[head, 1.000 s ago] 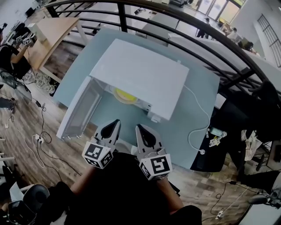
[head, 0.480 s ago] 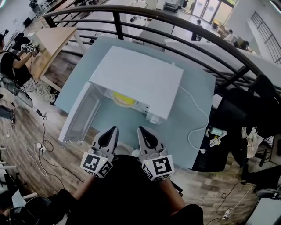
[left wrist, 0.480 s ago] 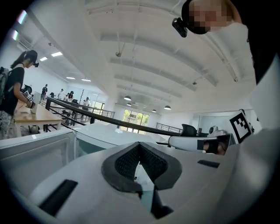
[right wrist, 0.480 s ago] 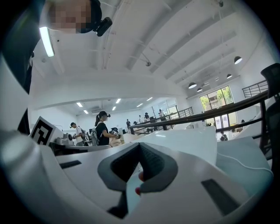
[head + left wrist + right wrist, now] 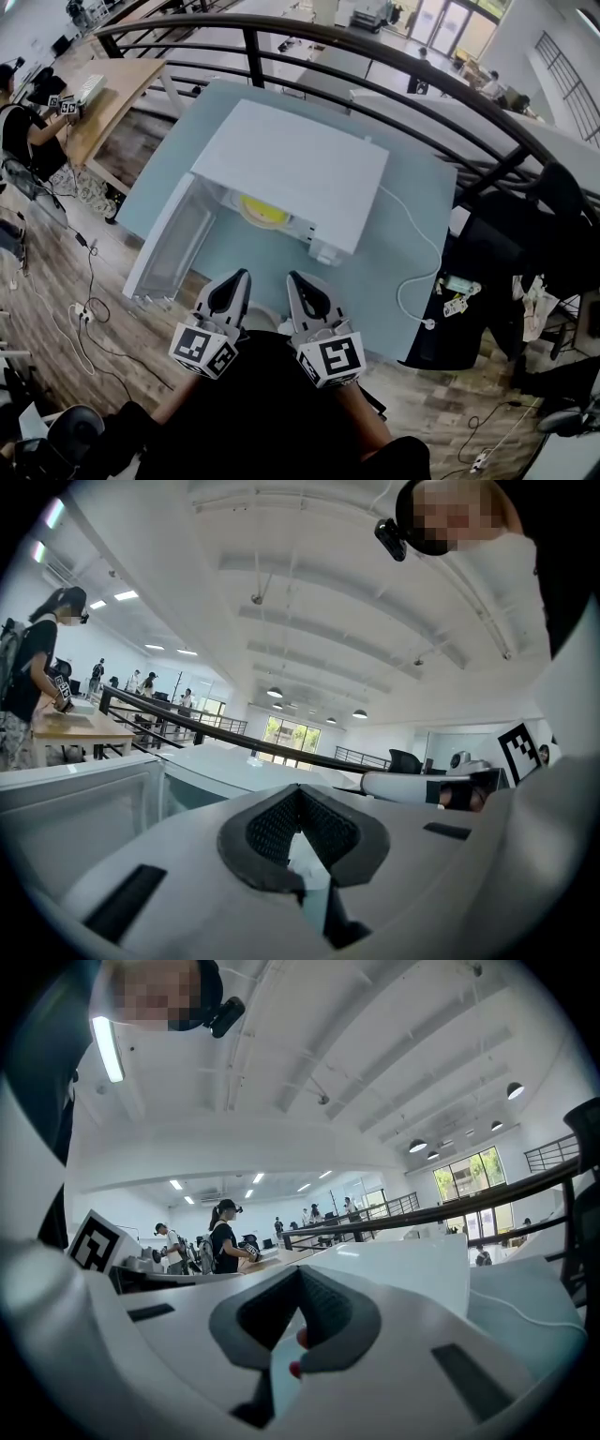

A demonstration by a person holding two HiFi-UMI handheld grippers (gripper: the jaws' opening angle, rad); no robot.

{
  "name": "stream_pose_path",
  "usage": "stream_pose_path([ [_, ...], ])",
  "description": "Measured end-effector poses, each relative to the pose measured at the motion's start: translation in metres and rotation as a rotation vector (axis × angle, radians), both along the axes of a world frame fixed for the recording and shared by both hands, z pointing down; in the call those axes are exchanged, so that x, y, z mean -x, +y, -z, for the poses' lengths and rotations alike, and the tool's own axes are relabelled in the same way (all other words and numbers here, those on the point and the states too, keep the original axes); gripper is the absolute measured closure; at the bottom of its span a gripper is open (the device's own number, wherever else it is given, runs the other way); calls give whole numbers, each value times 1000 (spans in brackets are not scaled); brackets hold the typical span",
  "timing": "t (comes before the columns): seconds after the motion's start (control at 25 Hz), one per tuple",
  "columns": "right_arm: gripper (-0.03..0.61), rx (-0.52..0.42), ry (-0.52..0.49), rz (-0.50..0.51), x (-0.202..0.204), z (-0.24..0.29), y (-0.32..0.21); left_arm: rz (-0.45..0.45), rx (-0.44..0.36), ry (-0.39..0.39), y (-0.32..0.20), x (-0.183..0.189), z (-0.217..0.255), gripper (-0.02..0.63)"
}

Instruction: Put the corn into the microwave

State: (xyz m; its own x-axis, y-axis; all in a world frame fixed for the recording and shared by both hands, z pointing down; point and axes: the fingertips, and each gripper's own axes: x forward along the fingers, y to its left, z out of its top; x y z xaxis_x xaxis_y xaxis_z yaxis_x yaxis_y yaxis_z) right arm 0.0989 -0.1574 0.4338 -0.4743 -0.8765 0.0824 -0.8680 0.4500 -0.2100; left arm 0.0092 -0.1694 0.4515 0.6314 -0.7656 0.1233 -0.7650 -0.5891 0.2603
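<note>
your left gripper (image 5: 240,275) has drawn back and up a little, jaws together on nothing; the right gripper (image 5: 293,277) beside it is closed and empty too; the corn (image 5: 262,210) lies ahead of both, inside the microwave (image 5: 291,159), its door (image 5: 173,246) open; the placing looks done.

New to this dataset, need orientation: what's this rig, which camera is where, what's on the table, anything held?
No robot: a person holds a two-jaw gripper in each hand. The head view looks down from their head; the other two cameras ride on the grippers, looking along the jaws. The left gripper and right gripper are both shut and empty, close to the body. On the table stands a white microwave, its door swung open, a yellow item, probably the corn, inside.
</note>
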Motion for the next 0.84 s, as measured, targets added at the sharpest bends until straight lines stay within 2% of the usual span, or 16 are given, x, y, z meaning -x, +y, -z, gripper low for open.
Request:
stream_pose_path([
  [0.84, 571, 21, 7, 16, 8, -7, 2, 11, 16, 5, 1, 7, -7, 612],
])
